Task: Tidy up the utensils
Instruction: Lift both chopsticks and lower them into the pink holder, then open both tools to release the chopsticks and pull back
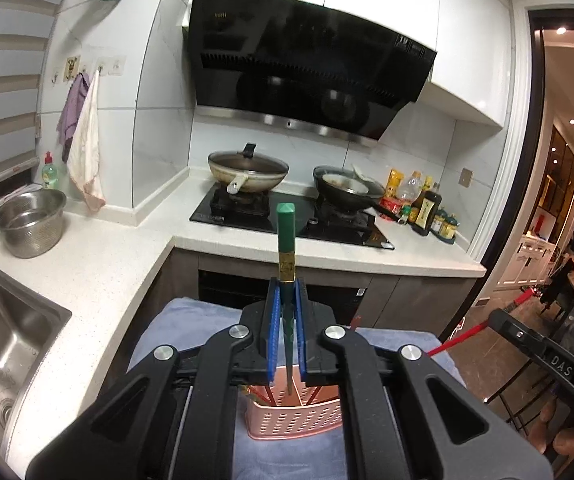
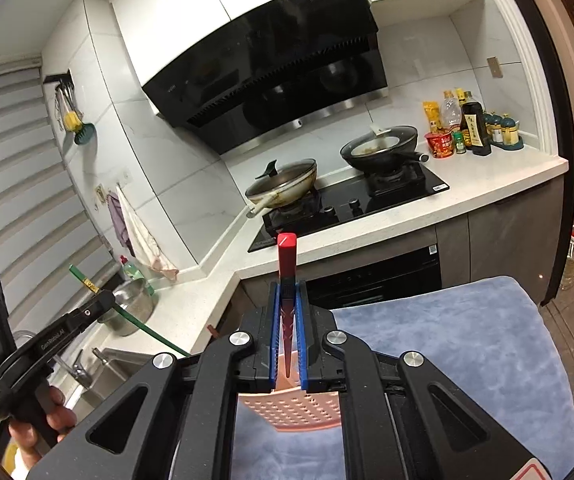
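A steel colander (image 1: 31,220) stands on the desk (image 1: 99,264) beside the sink (image 1: 3,344); two pans sit on the hob. A pink perforated utensil basket (image 1: 295,412), red chopsticks inside, rests on a blue towel (image 1: 191,316). Above it the left gripper (image 1: 287,300) pinches a green chopstick (image 1: 286,240) upright, while the right gripper (image 2: 287,304) clamps a red chopstick (image 2: 287,256) upright over the basket's rim
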{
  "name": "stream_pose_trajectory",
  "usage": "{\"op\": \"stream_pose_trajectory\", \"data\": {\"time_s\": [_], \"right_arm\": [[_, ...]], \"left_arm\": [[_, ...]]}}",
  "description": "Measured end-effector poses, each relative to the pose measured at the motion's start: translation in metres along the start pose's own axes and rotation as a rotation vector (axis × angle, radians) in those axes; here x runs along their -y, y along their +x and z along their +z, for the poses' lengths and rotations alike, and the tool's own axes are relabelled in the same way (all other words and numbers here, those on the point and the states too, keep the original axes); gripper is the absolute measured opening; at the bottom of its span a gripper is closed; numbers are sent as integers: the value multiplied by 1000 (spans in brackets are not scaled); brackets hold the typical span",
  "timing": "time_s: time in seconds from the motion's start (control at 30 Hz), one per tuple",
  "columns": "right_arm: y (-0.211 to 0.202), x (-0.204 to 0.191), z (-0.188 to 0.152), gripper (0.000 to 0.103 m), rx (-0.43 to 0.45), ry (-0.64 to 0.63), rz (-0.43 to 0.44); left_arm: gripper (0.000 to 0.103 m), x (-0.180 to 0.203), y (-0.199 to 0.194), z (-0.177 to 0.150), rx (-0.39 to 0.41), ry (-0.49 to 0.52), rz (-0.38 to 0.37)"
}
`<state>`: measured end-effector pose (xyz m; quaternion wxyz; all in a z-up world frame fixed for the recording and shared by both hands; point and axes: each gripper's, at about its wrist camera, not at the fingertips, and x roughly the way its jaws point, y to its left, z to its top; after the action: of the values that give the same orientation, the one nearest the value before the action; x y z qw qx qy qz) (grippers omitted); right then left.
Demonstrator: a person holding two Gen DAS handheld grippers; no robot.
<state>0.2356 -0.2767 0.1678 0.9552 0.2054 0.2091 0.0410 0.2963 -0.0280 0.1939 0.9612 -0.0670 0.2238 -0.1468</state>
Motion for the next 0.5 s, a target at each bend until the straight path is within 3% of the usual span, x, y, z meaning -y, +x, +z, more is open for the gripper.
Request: {"op": "stream_pose_trajectory", "data": {"time_s": [0.27,0.5], "right_arm": [[50,-1,-24,7,-105,-17,-28],[65,1,-36,7,-146,-31,-55]], "left_arm": [[7,-3,35,-24,-68,-1,13],[7,-10,47,-36,-101,-19,23]]}}
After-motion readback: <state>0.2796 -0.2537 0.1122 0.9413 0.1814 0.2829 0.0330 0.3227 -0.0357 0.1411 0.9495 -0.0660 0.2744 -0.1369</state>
